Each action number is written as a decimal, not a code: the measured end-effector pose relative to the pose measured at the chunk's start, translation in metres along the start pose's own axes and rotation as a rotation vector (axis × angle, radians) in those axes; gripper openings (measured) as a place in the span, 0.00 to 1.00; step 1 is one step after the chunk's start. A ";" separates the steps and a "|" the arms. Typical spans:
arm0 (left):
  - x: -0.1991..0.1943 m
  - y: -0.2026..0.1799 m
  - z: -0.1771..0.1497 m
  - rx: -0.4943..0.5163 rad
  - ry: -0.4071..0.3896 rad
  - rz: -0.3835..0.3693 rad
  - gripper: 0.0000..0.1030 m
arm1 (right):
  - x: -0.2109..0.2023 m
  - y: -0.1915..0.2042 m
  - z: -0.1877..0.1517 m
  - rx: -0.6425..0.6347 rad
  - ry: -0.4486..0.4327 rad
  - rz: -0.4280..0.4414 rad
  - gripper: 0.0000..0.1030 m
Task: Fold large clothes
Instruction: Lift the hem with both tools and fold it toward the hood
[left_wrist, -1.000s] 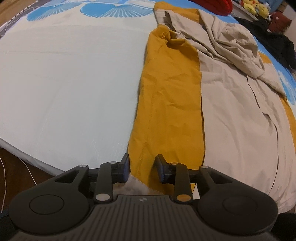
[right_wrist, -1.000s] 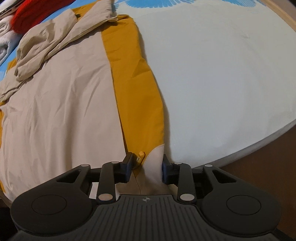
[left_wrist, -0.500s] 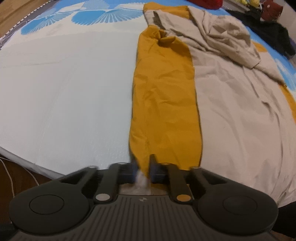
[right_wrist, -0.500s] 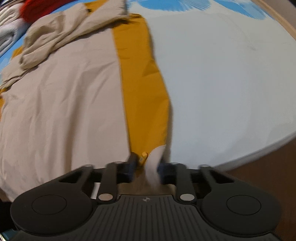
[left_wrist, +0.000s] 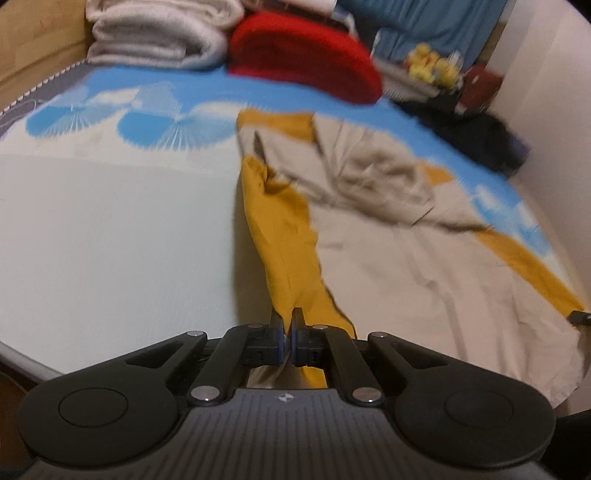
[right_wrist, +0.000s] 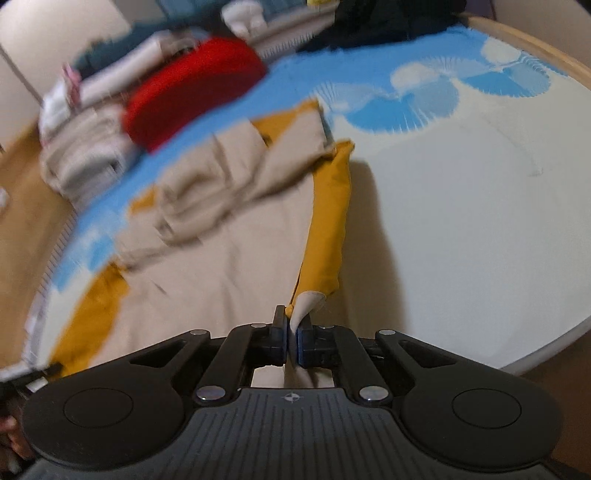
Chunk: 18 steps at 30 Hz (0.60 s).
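A large beige and mustard garment (left_wrist: 406, 266) is spread across a bed (left_wrist: 110, 229) covered by a pale sheet printed with blue fans. The near hem is pinched at two corners. The left tongs (left_wrist: 287, 334) are closed narrowly on the mustard side panel (left_wrist: 288, 236), which is drawn up into a taut, twisted strip. The right tongs (right_wrist: 291, 338) are clamped on the opposite hem corner (right_wrist: 308, 304), where a beige flap curls over beside a small mustard tab. Both corners are lifted off the mattress; the middle of the garment lies flat, and the hood or collar is bunched at the far end.

Several risks can be judged from here. Only a thin edge of fabric is held in each grip, so a corner could be lost if the cloth is pulled hard. The twisted left panel could be carried into the fold as a crease. If the two corners are raised unevenly, a skewed fold could be laid. The crumpled far end could be trapped beneath. A red cushion (left_wrist: 306, 55) and stacked towels (left_wrist: 159, 33) lie at the far edge and could be brushed.
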<state>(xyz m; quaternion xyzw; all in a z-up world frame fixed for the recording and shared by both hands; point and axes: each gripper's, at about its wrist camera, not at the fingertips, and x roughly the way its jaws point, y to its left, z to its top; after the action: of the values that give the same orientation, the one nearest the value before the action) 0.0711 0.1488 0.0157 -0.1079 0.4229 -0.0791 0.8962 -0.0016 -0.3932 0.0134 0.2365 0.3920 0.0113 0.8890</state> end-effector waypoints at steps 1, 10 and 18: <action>-0.014 0.000 0.003 -0.004 -0.027 -0.016 0.03 | -0.011 0.001 0.001 0.012 -0.022 0.014 0.04; -0.115 0.009 0.014 -0.062 -0.171 -0.122 0.03 | -0.112 0.004 0.022 0.044 -0.194 0.190 0.04; -0.025 0.039 0.077 -0.187 -0.103 -0.155 0.03 | -0.049 -0.030 0.082 0.170 -0.242 0.114 0.04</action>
<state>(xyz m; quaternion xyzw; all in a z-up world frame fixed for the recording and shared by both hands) 0.1172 0.2020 0.0723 -0.2272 0.3720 -0.1028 0.8941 0.0171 -0.4636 0.0823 0.3324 0.2677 -0.0002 0.9043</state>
